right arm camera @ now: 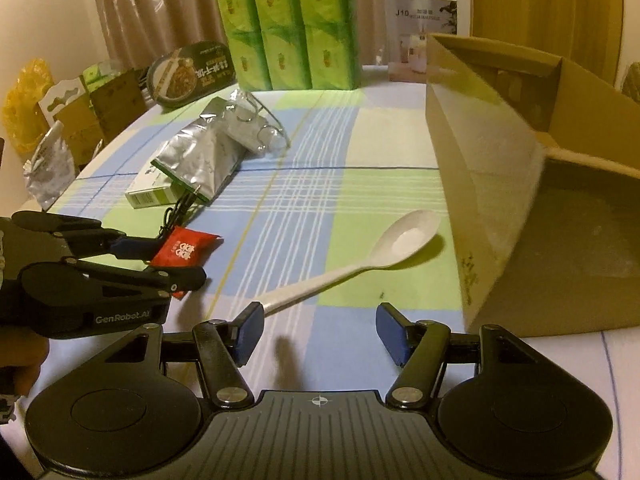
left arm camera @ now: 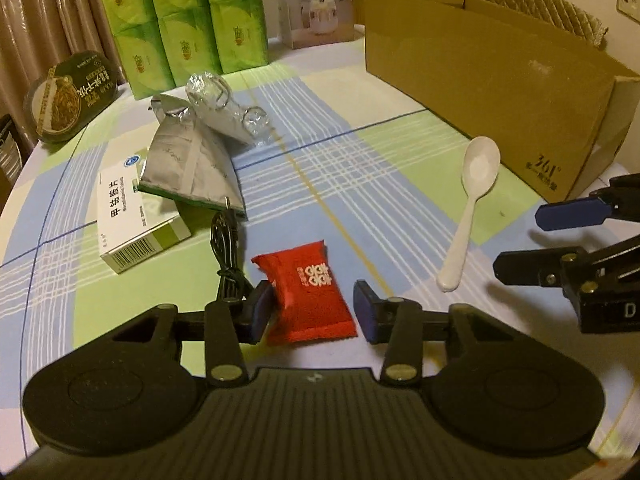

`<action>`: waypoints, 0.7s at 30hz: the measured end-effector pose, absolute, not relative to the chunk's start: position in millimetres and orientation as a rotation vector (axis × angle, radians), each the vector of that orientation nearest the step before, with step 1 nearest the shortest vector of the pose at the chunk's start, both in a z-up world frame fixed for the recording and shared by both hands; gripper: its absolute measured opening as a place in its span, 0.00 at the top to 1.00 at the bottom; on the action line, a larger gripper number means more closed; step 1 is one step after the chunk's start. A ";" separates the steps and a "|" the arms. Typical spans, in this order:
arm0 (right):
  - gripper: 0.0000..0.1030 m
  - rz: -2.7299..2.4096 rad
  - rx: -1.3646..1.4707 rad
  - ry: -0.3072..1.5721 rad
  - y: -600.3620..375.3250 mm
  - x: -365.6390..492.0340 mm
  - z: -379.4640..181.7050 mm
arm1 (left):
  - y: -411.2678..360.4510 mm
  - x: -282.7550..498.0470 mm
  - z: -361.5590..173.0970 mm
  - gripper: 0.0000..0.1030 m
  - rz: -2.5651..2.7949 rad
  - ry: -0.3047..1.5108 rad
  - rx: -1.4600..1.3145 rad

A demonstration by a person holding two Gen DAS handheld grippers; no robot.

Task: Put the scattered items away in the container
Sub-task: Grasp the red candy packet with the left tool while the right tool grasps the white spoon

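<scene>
My left gripper (left arm camera: pixel 312 310) spread around red sachet (left arm camera: pixel 308 294) with white lettering, my right gripper (right arm camera: pixel 318 330) wide, empty, white spoon (right arm camera: pixel 352 262) handle toward its left finger, bowl toward "361°" carton (left arm camera: pixel 520 92).

On my left gripper (right arm camera: pixel 176 264) I read "GenRobot.AI". Far across the table, the white carton (left arm camera: pixel 318 4) says "J10". The cardboard box (left arm camera: pixel 500 92) on the right carries "361°". The red sachet's (left arm camera: pixel 310 294) white characters and the medicine box's (left arm camera: pixel 136 222) Chinese print stay unclear to me.
</scene>
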State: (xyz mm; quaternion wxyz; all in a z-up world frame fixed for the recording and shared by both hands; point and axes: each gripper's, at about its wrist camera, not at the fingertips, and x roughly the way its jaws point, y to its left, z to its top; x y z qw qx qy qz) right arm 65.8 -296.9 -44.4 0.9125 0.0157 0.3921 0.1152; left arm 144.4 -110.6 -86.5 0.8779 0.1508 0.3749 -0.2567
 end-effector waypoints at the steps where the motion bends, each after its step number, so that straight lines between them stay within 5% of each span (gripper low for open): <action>1: 0.41 0.236 0.035 0.809 -296.1 68.1 -46.0 | -109.4 145.7 -86.4 0.69 -0.536 0.785 0.309; 15: 0.41 0.207 -0.002 0.803 -269.5 106.4 -62.5 | -78.5 153.0 -78.2 0.72 -0.473 0.790 0.180; 17: 0.46 0.240 -0.068 0.795 -260.1 106.8 -64.9 | -75.4 154.4 -77.0 0.72 -0.470 0.789 0.162; 21: 0.70 0.307 -0.132 0.791 -251.0 102.7 -64.7 | -71.0 155.7 -77.1 0.72 -0.464 0.795 0.135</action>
